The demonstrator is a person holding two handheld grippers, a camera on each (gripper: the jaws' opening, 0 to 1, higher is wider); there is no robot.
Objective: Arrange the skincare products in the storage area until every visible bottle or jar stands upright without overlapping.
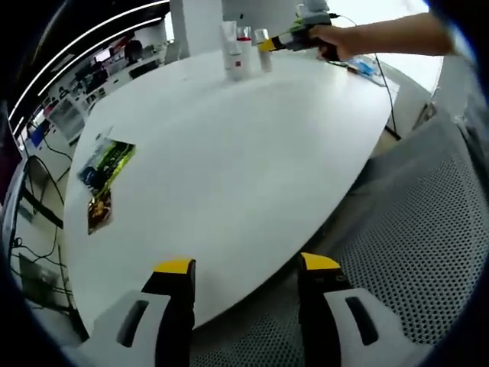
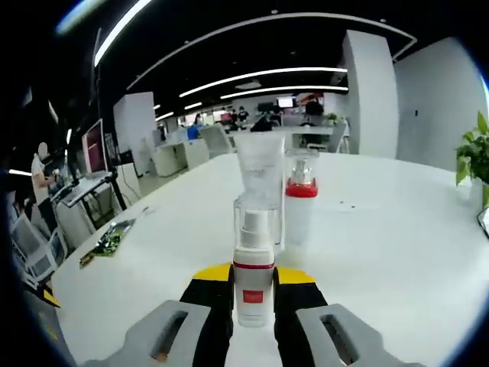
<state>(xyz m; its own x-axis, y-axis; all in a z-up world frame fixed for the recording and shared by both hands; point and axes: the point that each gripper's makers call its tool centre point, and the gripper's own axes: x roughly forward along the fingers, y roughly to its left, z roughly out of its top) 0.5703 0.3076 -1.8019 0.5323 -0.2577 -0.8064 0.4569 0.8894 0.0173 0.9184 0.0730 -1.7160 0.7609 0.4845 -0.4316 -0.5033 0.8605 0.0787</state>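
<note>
Between the yellow-tipped jaws of the right gripper, a small white spray bottle with a clear cap and a red label band stands upright on the broad white oval table, the jaws pressed against both its sides. Just behind it stand an upright white squeeze tube and, to its right, a white bottle with a red collar and clear cap; whether those two touch is hard to tell. Seen from the left gripper, whose jaws stand wide apart over the table's near edge holding nothing, the three products cluster at the far side, where a person's hand holds the right gripper. Two flat printed packets lie well apart from them near the left edge. Grey perforated mesh material lies beside the table.
</note>
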